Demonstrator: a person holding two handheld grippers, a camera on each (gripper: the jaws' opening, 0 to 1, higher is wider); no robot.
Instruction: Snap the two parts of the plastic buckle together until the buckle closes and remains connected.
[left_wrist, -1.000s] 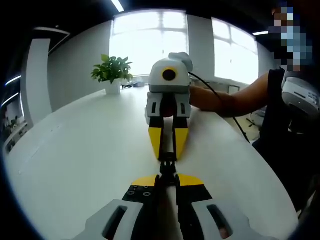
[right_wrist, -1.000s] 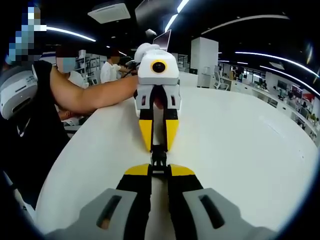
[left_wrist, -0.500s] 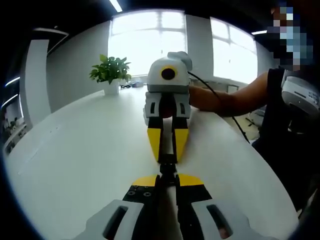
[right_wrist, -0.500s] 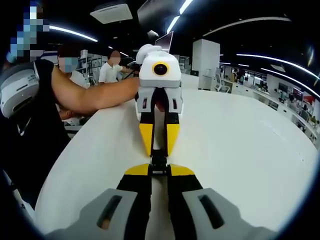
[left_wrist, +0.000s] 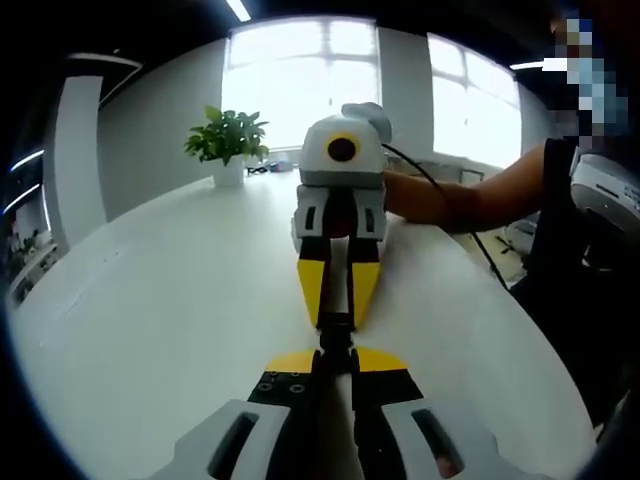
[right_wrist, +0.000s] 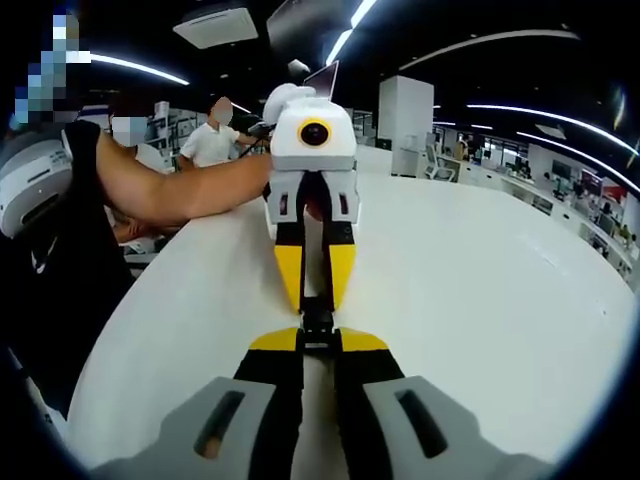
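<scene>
A small black plastic buckle (left_wrist: 336, 338) hangs just above the white table (left_wrist: 150, 300), pinched from both ends. My left gripper (left_wrist: 336, 358) is shut on its near end in the left gripper view. Facing it, my right gripper (left_wrist: 337, 320) is shut on the far end, its yellow fingers pointing at me. In the right gripper view the buckle (right_wrist: 318, 322) sits between my right gripper (right_wrist: 319, 342) and the opposing left gripper (right_wrist: 316, 303). The two sets of tips almost touch. The jaws hide the joint between the two buckle parts.
A potted plant (left_wrist: 226, 140) stands at the far end of the table by bright windows. A person's forearm (left_wrist: 470, 195) reaches in behind the right gripper, with a black cable (left_wrist: 440, 215) trailing. Other people (right_wrist: 210, 140) stand in the background office.
Both views have shifted slightly with the hands. The two grippers stay tip to tip, shut on the buckle, with no visible change in it.
</scene>
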